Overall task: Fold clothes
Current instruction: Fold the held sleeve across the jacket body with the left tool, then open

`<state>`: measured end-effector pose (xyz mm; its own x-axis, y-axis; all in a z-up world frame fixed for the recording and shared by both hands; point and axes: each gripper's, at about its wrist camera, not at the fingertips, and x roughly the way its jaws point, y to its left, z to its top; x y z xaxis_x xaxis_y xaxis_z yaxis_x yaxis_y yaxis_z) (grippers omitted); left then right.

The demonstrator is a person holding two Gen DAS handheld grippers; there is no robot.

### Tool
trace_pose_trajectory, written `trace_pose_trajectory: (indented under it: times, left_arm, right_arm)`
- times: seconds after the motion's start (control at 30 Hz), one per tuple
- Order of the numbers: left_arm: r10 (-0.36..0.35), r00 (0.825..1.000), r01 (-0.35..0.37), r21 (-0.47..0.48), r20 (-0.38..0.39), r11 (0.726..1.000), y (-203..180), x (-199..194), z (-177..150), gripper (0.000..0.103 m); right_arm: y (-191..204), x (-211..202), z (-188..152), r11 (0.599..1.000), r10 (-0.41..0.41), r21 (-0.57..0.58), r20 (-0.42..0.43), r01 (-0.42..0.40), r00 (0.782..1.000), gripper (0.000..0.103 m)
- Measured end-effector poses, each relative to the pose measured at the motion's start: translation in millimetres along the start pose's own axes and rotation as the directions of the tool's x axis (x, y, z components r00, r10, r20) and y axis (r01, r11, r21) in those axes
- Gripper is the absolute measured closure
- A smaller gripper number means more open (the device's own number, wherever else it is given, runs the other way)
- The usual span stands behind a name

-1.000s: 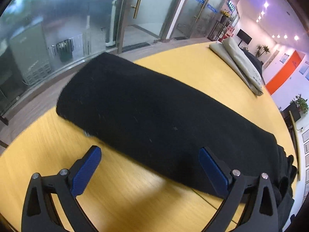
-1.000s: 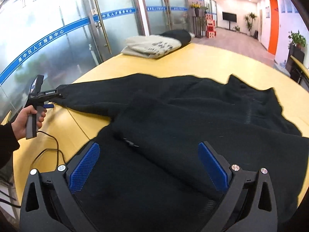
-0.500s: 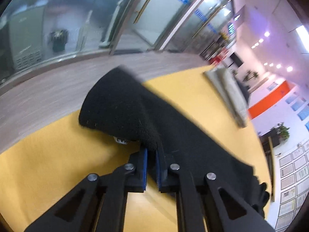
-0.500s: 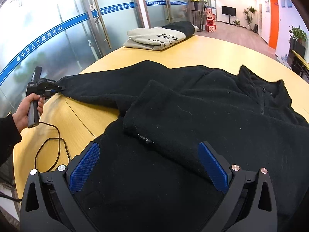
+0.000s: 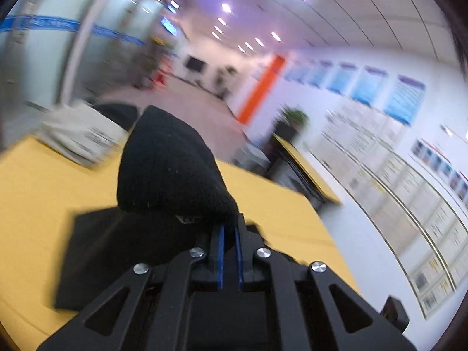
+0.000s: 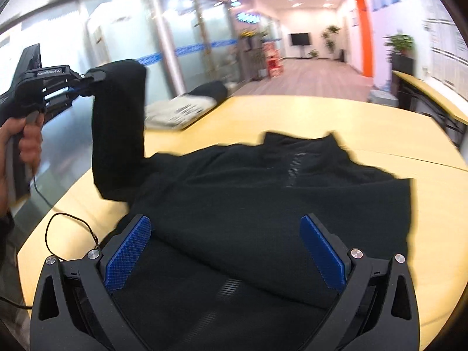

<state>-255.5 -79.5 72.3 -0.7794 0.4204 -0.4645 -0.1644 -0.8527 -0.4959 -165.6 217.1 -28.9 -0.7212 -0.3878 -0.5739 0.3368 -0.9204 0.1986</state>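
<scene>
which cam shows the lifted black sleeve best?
Right wrist view: the whole sleeve shows, rising off the table from the jacket body to the left claw clamping its cuff. Left wrist view shows only the bunched cuff end, close and blurred.

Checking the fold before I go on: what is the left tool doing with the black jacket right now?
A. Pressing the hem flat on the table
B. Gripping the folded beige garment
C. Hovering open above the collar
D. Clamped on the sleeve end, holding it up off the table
D: the left tool is shut on the sleeve, which hangs clear above the yellow table.
</scene>
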Motion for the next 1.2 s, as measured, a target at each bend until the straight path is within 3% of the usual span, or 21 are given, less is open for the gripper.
trace_pose_trajectory:
  times: [0.1,0.3,0.47,0.5,0.57,0.63,0.67,0.73,0.83,0.93,1.07,1.1,1.13,1.2]
  left_arm:
    - [-0.063,0.989,0.063,-0.004,-0.137,0.998,-53,68,-47,0.097]
    - [-0.045,0.942,0.069,0.060,-0.332,0.996,-118,162,-152,0.097]
    - [0.033,0.925,0.021,0.138,-0.378,0.990,-138,175,-207,0.091]
    - [0.041,0.922,0.015,0.141,-0.386,0.990,-138,172,-211,0.087]
    - [0.044,0.927,0.015,0.153,-0.374,0.988,-135,160,-201,0.067]
    - [0.017,0.949,0.038,0.170,-0.315,0.985,-133,127,-193,0.030]
    - [-0.002,0.958,0.054,0.174,-0.288,0.983,-132,110,-189,0.025]
    - [-0.057,0.975,0.103,0.210,-0.214,0.972,-126,73,-172,0.015]
    - [0.026,0.995,0.003,0.280,-0.098,0.960,-94,47,-144,0.004]
    - [0.152,0.981,-0.122,0.223,-0.123,0.967,-29,59,-125,0.004]
    - [0.270,0.934,-0.241,0.143,-0.236,0.960,66,86,-117,0.004]
    - [0.246,0.929,-0.224,0.112,-0.276,0.968,84,95,-120,0.004]
    - [0.224,0.930,-0.203,0.103,-0.292,0.974,91,96,-125,0.004]
    - [0.208,0.931,-0.180,0.120,-0.299,0.976,96,92,-132,0.004]
  right_arm:
    - [-45,-28,-4,0.996,-0.072,0.048,0.027,0.071,0.997,0.000]
    - [-115,-60,-25,0.970,-0.196,0.153,0.026,0.190,0.980,0.000]
    - [-134,-64,-37,0.961,-0.218,0.175,0.006,0.213,0.976,0.000]
    - [-135,-62,-39,0.962,-0.212,0.178,0.000,0.209,0.977,0.000]
    - [-138,-58,-43,0.963,-0.200,0.183,-0.013,0.200,0.980,0.000]
    - [-138,-50,-46,0.965,-0.182,0.185,-0.028,0.184,0.983,0.000]
    - [-136,-45,-46,0.967,-0.170,0.185,-0.033,0.174,0.985,0.000]
    - [-133,-34,-47,0.971,-0.146,0.184,-0.040,0.151,0.988,0.000]
    - [-125,-17,-48,0.973,-0.129,0.184,-0.052,0.137,0.990,0.000]
    - [-118,3,-53,0.971,-0.146,0.179,-0.090,0.160,0.985,0.000]
    - [-119,38,-56,0.964,-0.201,0.145,-0.158,0.224,0.967,0.001]
    - [-122,47,-59,0.957,-0.220,0.148,-0.186,0.248,0.958,0.006]
    - [-127,55,-61,0.949,-0.229,0.167,-0.220,0.268,0.948,0.025]
    - [-133,55,-64,0.936,-0.242,0.198,-0.235,0.290,0.941,0.042]
